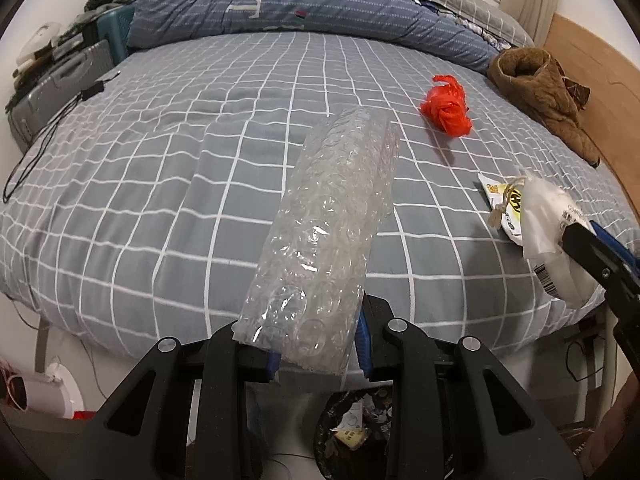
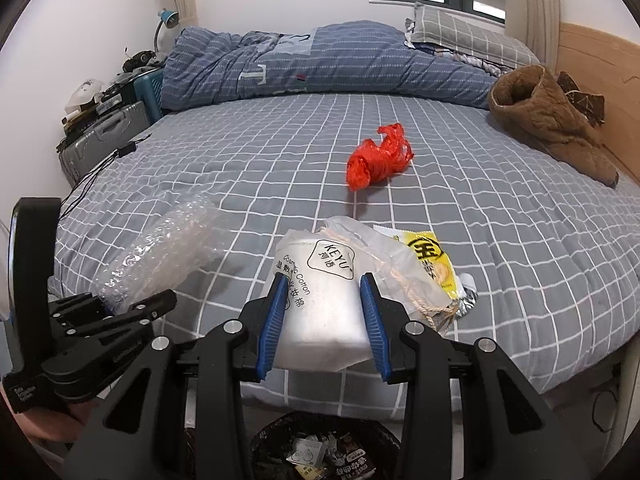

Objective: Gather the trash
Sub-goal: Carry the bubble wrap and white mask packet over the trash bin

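Showing only rightward: "KEYU" pack (image 2: 324, 304) print

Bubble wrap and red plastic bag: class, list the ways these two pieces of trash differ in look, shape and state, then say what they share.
The bubble wrap is clear; the red plastic bag is opaque red. The bubble wrap forms a long roll; the red plastic bag is a crumpled, knotted lump. The bubble wrap is clamped in the left gripper; the red plastic bag lies loose on the bed, ungripped. Both are soft plastic.
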Available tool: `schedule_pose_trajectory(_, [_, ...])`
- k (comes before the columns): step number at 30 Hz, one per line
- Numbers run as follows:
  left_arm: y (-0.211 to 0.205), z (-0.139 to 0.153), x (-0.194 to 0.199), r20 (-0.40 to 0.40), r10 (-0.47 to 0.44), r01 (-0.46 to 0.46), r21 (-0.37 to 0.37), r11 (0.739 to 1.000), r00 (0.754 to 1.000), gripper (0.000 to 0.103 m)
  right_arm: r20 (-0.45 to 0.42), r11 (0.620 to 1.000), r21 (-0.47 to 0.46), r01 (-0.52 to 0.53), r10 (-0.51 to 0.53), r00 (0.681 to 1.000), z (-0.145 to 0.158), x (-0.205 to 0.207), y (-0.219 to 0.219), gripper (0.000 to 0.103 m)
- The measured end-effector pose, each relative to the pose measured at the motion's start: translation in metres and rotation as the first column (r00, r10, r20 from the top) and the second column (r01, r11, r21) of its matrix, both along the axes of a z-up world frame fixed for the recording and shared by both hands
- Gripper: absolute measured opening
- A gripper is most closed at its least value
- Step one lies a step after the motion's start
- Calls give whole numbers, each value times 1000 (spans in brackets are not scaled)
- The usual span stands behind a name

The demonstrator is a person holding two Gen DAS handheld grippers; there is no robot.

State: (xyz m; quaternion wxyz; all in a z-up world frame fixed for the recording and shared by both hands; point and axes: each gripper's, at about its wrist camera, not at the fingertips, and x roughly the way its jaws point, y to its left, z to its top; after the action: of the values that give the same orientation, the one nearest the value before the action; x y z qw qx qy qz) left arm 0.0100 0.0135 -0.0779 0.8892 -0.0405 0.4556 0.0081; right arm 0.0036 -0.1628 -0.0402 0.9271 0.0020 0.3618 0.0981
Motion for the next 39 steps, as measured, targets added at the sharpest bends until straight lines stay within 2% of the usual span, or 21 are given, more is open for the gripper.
schedule_pose_trajectory(25, [-27,-7,-70,-21,-65,65,25,998,998,28,-10,999,-30,28,-28,1000,-6,-62,-17,36])
schedule_pose_trajectory(39, [-26,-8,-102,-47,-40,41,10,999,998,28,-36,999,-4,48,-48,998,-9,-93,-27,36])
